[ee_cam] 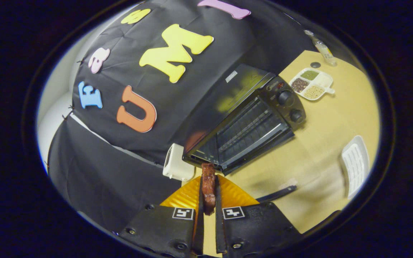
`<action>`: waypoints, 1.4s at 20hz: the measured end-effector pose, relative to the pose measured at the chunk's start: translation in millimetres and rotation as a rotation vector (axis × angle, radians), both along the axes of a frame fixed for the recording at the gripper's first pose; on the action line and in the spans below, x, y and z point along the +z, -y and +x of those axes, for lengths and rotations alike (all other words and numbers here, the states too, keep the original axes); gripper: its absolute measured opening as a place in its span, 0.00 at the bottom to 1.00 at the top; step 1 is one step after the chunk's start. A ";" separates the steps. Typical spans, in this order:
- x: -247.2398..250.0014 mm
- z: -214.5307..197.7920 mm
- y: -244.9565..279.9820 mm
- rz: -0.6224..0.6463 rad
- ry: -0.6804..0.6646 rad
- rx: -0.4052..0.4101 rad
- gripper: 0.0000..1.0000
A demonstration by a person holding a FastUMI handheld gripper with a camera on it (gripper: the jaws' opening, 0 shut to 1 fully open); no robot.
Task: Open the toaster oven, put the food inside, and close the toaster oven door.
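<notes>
A reddish-brown strip of food point(209, 191) stands pinched between my fingers, its end poking out past the tips. My gripper point(209, 178) is shut on it. Just beyond the fingertips sits the black toaster oven point(249, 122) on the wooden table point(321, 143). Its door point(260, 148) looks dropped open toward me, with a silver handle along its edge and the wire rack showing behind it. The food's tip is close to the door's near corner. Two knobs point(290, 105) sit on the oven's far end.
Under the fingers lies a ridged yellow plate point(186, 197). A white box point(176, 165) stands beside the oven's near end. Beyond the oven are a divided white dish of beans point(310, 84) and a small bottle point(323, 48). A white ridged tray point(355, 165) and a dark utensil point(278, 193) lie alongside.
</notes>
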State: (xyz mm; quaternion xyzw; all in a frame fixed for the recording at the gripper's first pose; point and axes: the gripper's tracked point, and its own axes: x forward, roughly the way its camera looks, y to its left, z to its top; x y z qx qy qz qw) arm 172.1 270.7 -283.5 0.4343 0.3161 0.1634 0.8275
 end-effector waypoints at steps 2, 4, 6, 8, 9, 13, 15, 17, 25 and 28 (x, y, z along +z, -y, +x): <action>-16.6 25.2 -14.9 0.021 -0.004 -0.035 0.16; -38.1 49.2 -21.7 0.041 -0.019 -0.085 0.16; -55.9 74.3 -26.0 0.074 -0.045 -0.128 0.16; -70.9 97.1 -22.5 0.072 -0.050 -0.163 0.16; -75.7 109.4 -17.5 0.056 -0.032 -0.190 0.16; -87.4 144.3 3.8 -0.037 0.019 -0.272 0.16; -88.8 155.7 7.7 -0.058 0.039 -0.296 0.17; -92.4 162.8 9.0 -0.094 0.048 -0.311 0.18; -104.7 166.5 16.4 -0.242 0.050 -0.303 0.33; -101.6 162.2 16.2 -0.320 0.054 -0.264 0.47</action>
